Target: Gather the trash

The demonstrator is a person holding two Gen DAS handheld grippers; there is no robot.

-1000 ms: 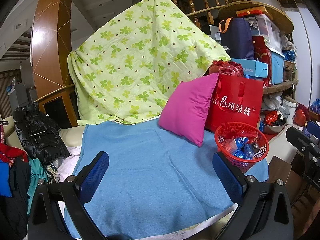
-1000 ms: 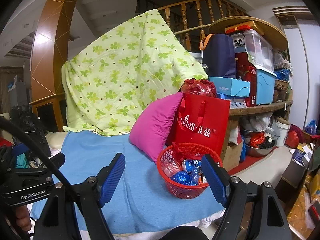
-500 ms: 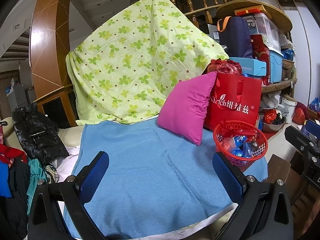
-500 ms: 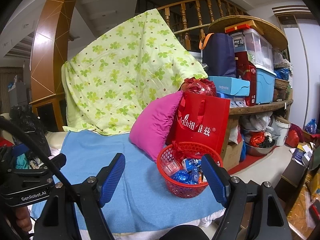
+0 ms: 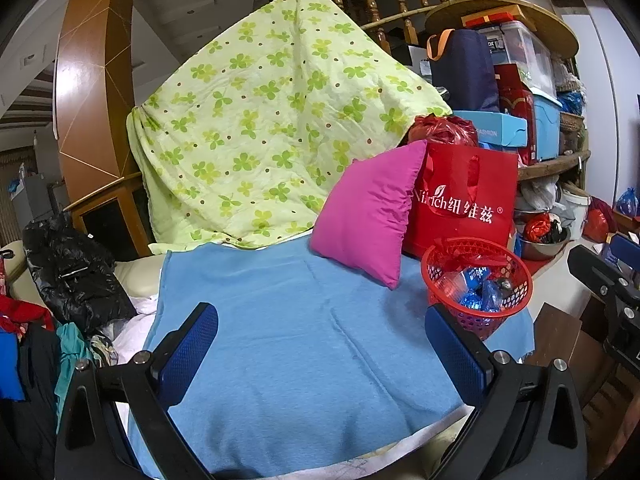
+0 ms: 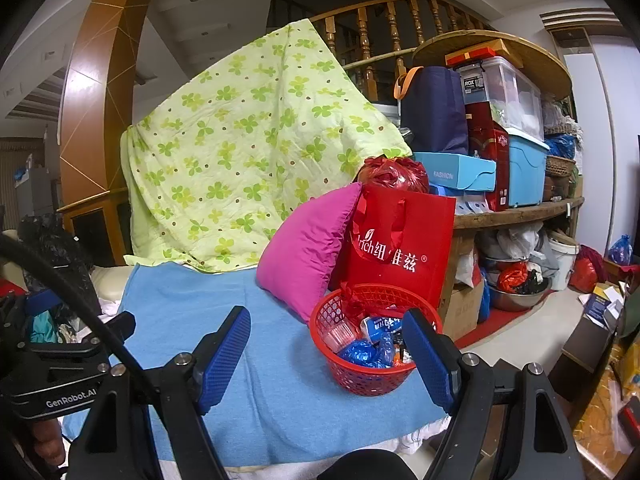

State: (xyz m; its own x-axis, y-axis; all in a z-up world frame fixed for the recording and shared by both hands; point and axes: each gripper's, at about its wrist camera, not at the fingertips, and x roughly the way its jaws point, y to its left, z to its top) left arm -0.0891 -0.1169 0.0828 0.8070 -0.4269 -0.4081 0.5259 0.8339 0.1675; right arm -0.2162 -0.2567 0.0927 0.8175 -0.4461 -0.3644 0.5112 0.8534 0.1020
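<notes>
I have a fuzzy blue blanket (image 5: 304,344) spread flat ahead of me, with a red plastic lattice basket (image 6: 370,374) sitting on its right end. It is round and open-topped and holds crinkled blue foil wrappers (image 6: 366,354), a clear ribbed plastic cup (image 6: 340,334) and a blue-and-white packet whose print I can't quite read. My right gripper (image 6: 326,350) has its blue dimpled pads spread wide and empty; the basket sits just ahead, overlapped by the right pad. My left gripper (image 5: 322,344) is likewise wide apart with nothing between the jaws, over bare blanket, and from there the basket (image 5: 478,284) lies off to the right beyond the right pad. Behind it a smooth magenta pillow (image 6: 308,248) leans on a red tote bag (image 6: 400,248) printed in white Chinese characters. A light blue box (image 6: 454,176) reads "FASHION", and the left gripper's body reads "GenRobot.AI"
</notes>
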